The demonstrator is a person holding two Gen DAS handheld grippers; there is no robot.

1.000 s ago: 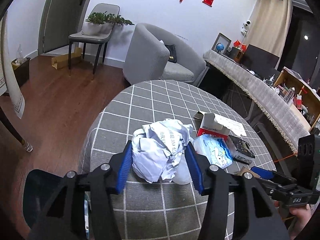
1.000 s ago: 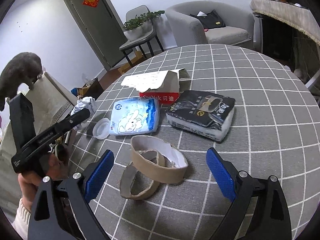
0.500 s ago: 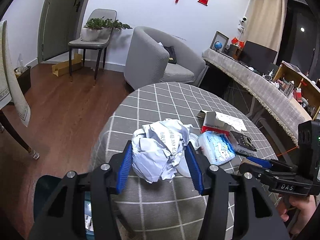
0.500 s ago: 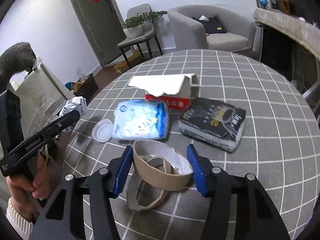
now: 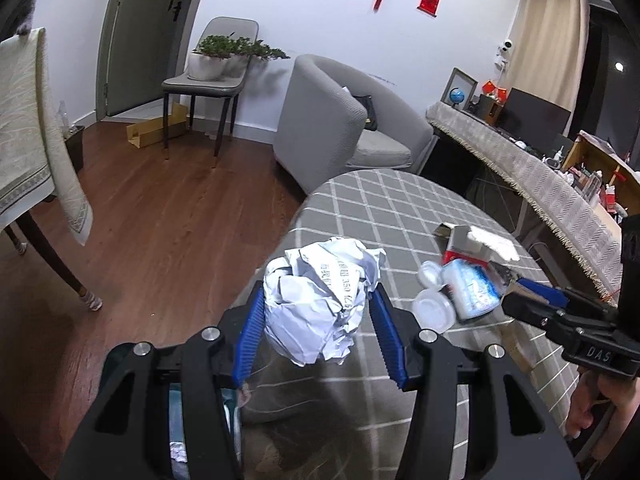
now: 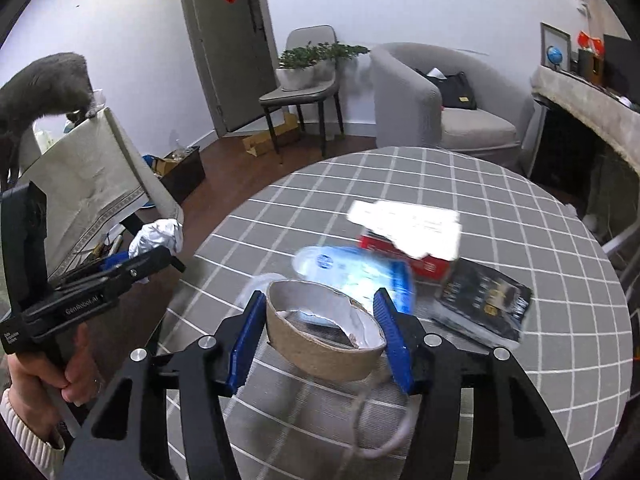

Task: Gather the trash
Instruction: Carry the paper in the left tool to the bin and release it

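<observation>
Left gripper: blue pads clamped on a crumpled paper ball, held off the round checked table, past its edge and over the wooden floor; what lies under the gripper at the frame's bottom is dark and hard to make out
Right gripper: blue pads clenched on a brown cardboard ring, torn white along its inner rim; the ring's lower edge is hidden behind the fingers; a thin pale loop below it is too smeared to identify
Blur: in the right wrist view the blue-and-white packet and the red box with its white flap are streaked; the black packet reads sharper
Left view only: clear round lids beside the packet; the right gripper cut off at the frame's edge, ring not visible
Right view only: the person's hand on the left gripper's handle, cream cuff below; a grey cat on a cloth-draped table, head hidden
</observation>
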